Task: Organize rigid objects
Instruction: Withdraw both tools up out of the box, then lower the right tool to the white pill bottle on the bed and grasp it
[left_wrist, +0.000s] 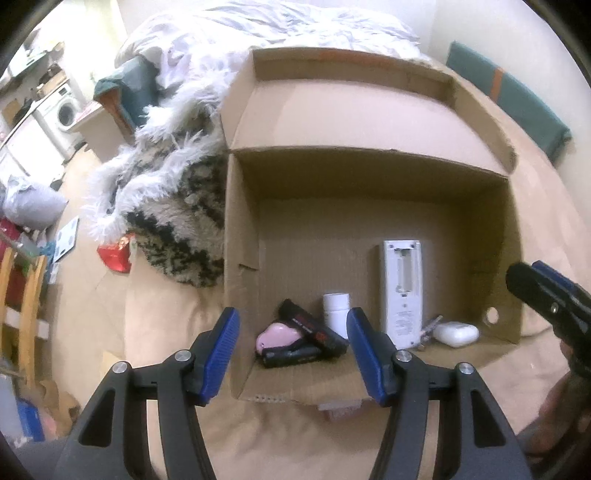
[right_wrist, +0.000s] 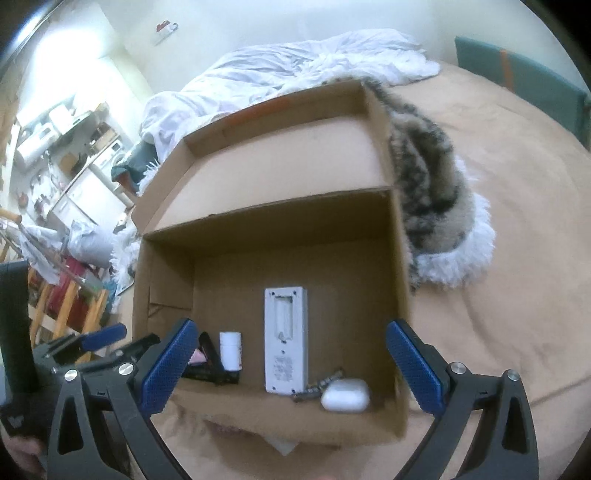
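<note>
Cardboard box (right_wrist: 397, 280) sits on the bed; along its near wall lie a white remote (right_wrist: 285, 341) back-up with the battery bay uncovered, a white earbud case (right_wrist: 345, 395), loose batteries (right_wrist: 314, 387), a white bottle (right_wrist: 230, 350), black items and a pink piece (left_wrist: 275, 334). All look light and stiff; the earbud case seems glossy, likely slippery, so take the remote across its long flat sides. Left tool (left_wrist: 293, 356) and right tool (right_wrist: 290, 363) both gape wide, holding nothing.

Both wrist cameras look forward and down past their gripper fingers, close above the same open brown cardboard box (left_wrist: 369, 229) (right_wrist: 273, 258), left camera slightly nearer.
</note>
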